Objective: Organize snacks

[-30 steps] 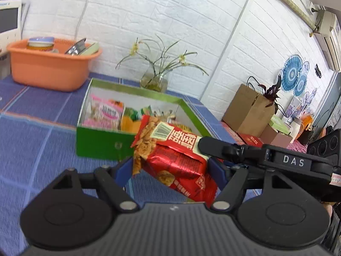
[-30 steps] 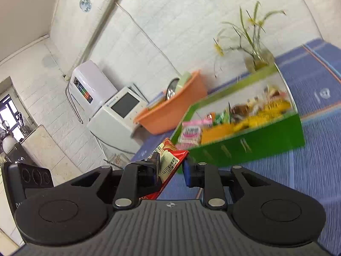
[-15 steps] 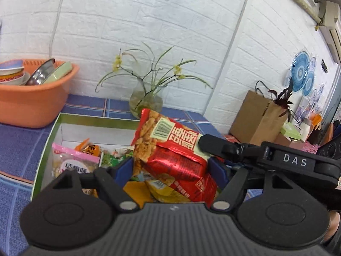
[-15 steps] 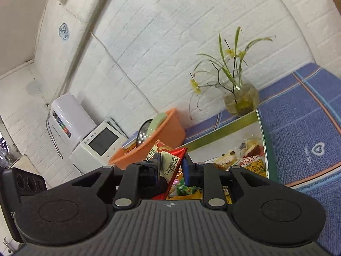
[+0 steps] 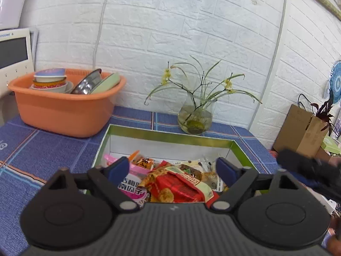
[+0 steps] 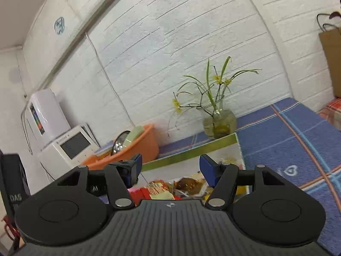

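"DAS" stands on the left gripper (image 6: 12, 196); packet print is illegible.

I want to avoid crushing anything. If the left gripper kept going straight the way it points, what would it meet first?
Probably the red snack bag lying in the green box, just below the open left gripper; depth is unclear.

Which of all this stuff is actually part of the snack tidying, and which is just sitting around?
Part of the job:
- red foil snack packet, lying in the box
- green cardboard box holding snacks
- pink snack packet
- left tool and right tool, both open

Just lying about:
- orange plastic tub of dishes
- glass vase of flowers
- brown paper bag
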Demonstrator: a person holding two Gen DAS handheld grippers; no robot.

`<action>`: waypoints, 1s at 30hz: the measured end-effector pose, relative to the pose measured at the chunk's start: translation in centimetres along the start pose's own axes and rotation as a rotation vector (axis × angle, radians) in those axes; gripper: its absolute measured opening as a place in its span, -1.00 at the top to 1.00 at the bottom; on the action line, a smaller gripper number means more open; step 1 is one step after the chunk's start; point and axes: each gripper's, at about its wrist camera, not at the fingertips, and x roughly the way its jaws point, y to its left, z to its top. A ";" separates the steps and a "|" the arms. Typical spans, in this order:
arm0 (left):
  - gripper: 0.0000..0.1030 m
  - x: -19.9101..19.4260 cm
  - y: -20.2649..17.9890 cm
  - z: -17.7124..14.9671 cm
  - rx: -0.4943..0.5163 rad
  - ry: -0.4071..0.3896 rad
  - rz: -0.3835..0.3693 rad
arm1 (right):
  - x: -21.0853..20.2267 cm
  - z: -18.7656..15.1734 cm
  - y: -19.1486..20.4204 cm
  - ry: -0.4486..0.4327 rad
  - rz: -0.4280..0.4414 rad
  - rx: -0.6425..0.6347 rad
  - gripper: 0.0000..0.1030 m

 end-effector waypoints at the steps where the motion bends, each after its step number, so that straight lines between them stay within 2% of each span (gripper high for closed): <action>1: -0.82 -0.4 -0.2 0.0 0.012 -0.013 0.009 | -1.1 -0.3 0.5 0.010 -0.020 -0.026 -0.95; 4: -0.83 -1.7 -1.2 -0.1 0.083 -0.041 0.032 | -4.8 -1.9 1.4 0.016 -0.036 -0.044 -0.98; 6: -0.97 -2.7 -1.7 -0.7 0.114 -0.040 0.036 | -6.9 -3.1 1.3 0.011 -0.034 0.004 -0.99; 8: -0.97 -3.7 -2.0 -1.5 0.139 0.001 0.039 | -8.4 -4.2 0.8 0.038 -0.040 0.082 -1.00; 9: -0.97 -4.2 -2.1 -2.1 0.151 0.027 0.044 | -8.9 -4.6 0.5 0.072 -0.044 0.115 -1.00; 12: -0.98 -6.6 -2.5 -3.7 0.213 0.036 0.037 | -10.1 -5.7 -0.9 0.164 -0.042 0.220 -1.00; 15: -0.98 -9.8 -2.2 -6.6 0.209 0.029 0.044 | -10.4 -6.5 -1.8 0.275 -0.172 0.303 -1.00; 17: -0.98 -11.4 -2.1 -8.7 0.170 0.051 0.013 | -10.2 -7.4 -2.4 0.332 -0.200 0.336 -1.00; 19: -0.98 -12.5 -2.3 -10.2 0.144 0.084 -0.050 | -9.8 -8.2 -3.2 0.385 -0.130 0.373 -1.00; 21: -0.98 -12.6 -3.1 -11.2 0.136 0.128 -0.116 | -9.3 -9.0 -4.0 0.407 -0.025 0.451 -1.00; 22: -0.98 -12.5 -3.5 -11.7 0.145 0.152 -0.144 | -9.0 -9.3 -4.4 0.419 -0.001 0.494 -1.00; 24: -0.98 -11.9 -4.5 -12.6 0.170 0.192 -0.166 | -8.5 -9.8 -4.7 0.453 -0.010 0.557 -1.00; 27: -0.98 -10.9 -5.6 -13.7 0.207 0.236 -0.159 | -8.0 -10.0 -5.0 0.444 -0.027 0.559 -1.00; 30: -0.98 -10.2 -5.5 -14.1 0.170 0.259 -0.195 | -7.3 -9.7 -5.1 0.433 -0.028 0.540 -1.00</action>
